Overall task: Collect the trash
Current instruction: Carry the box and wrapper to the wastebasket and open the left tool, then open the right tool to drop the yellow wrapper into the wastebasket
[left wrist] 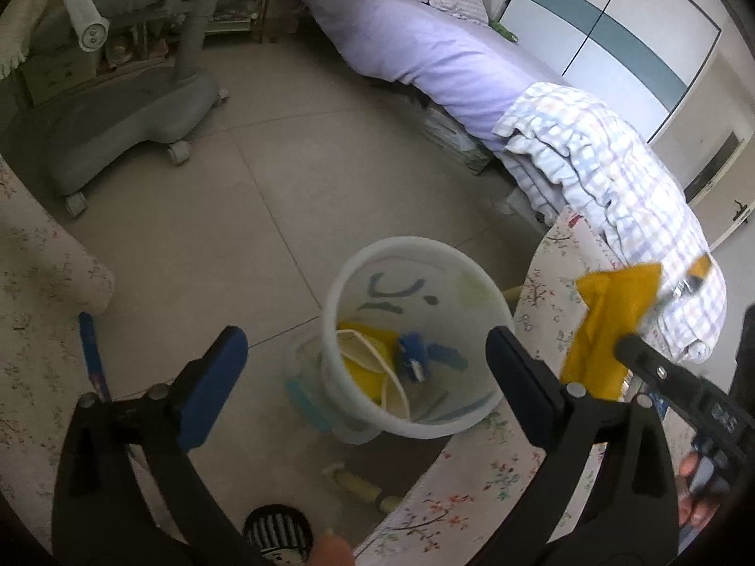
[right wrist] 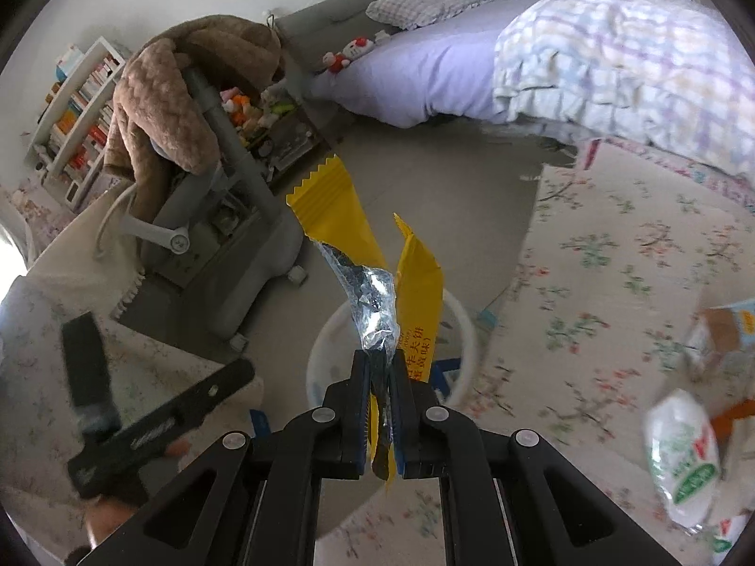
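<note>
1. Yellow wrapper [right wrist: 330, 203] with silver inside is pinched tight in my right gripper [right wrist: 379, 363], above the white bin [right wrist: 465, 330].
2. My left gripper [left wrist: 368, 353] is wide open and holds nothing; the bin [left wrist: 410, 254] stands between its fingers.
3. More packets [right wrist: 682, 453] lie on the floral cloth [right wrist: 604, 254].

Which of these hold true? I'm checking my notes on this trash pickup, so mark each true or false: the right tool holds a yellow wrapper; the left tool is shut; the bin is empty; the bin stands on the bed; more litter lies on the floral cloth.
1. The right tool holds a yellow wrapper. True.
2. The left tool is shut. False: its jaws stand wide open, holding nothing.
3. The white bin is empty. False: yellow and blue scraps lie inside.
4. The bin stands on the bed. False: it is on the floor.
5. More litter, a white packet, lies on the floral cloth. True.
</note>
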A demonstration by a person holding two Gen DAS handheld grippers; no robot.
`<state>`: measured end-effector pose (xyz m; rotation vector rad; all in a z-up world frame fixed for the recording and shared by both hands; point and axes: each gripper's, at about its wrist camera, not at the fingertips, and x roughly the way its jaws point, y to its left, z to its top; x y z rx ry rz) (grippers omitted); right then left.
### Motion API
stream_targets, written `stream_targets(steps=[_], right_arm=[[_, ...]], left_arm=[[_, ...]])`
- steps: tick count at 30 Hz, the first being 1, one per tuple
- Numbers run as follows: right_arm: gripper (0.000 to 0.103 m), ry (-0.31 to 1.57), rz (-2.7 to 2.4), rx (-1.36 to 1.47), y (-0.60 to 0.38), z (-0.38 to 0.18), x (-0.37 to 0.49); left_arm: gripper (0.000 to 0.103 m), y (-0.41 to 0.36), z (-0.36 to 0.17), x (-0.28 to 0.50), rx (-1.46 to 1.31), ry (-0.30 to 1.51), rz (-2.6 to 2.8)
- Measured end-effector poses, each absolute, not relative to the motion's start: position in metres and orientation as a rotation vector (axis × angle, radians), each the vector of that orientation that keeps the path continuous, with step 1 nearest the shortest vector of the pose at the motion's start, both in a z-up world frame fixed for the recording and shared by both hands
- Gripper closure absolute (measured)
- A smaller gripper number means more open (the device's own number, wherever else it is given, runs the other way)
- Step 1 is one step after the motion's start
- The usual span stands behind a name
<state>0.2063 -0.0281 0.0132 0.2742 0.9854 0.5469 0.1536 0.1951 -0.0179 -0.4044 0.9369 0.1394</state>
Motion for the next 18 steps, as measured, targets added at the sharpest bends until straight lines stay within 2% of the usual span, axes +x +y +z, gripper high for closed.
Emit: stream_targets(steps=[15,16,18], right_arm=[[0.092,0.990,0.561,0.232,0.016,-0.005,0.224],[0.086,0.991,0.562,0.231,0.017,-0.004,0.224],[0.054,1.006,0.545,0.220,0.015,-0.001,0.225]], left_arm=[[0.001,0.212,-0.019,0.140,-0.316,0.991,0.238],[0.001,0.211,-0.019,0.140,-0.315,0.994,0.236],[0.001,0.211,-0.020,0.138,-0.314,0.998,0.232]])
